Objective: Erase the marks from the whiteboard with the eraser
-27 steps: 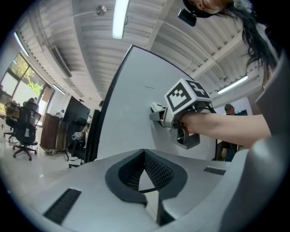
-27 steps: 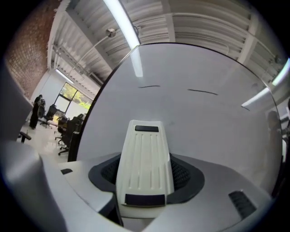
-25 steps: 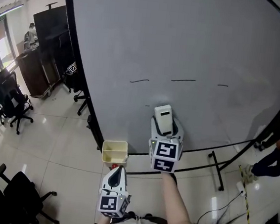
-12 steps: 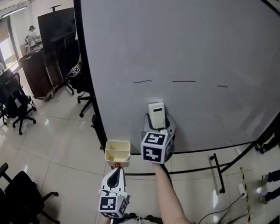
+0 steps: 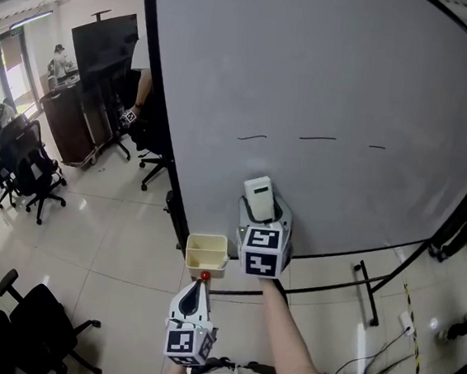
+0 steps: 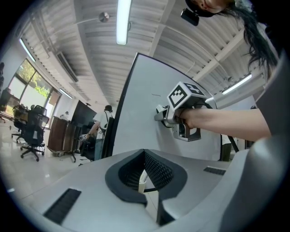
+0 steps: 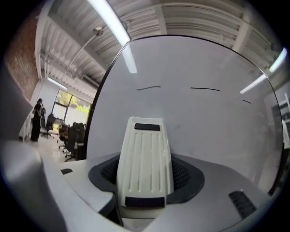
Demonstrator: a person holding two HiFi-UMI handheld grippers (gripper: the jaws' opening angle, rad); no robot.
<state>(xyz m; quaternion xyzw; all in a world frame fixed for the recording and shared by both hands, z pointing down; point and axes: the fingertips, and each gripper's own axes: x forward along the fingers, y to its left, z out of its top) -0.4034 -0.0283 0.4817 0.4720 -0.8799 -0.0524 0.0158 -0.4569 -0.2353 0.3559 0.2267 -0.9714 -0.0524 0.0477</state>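
Observation:
The whiteboard stands upright and bears three short dark strokes in a row: left mark, middle mark, right mark. My right gripper is shut on a white ribbed eraser, held against or close to the board below the left stroke. In the right gripper view the eraser points up at the strokes. My left gripper hangs low near the person's body, shut with nothing in it. The left gripper view shows its jaws together.
A pale yellow tray hangs at the board's lower left corner, just ahead of the left gripper. The board's black stand reaches across the tiled floor. Office chairs and a dark screen stand at the left.
The right gripper has moved the eraser leftward along the board, to under the left stroke. A tiny mark seen there a second ago no longer shows. The left gripper has stayed put.

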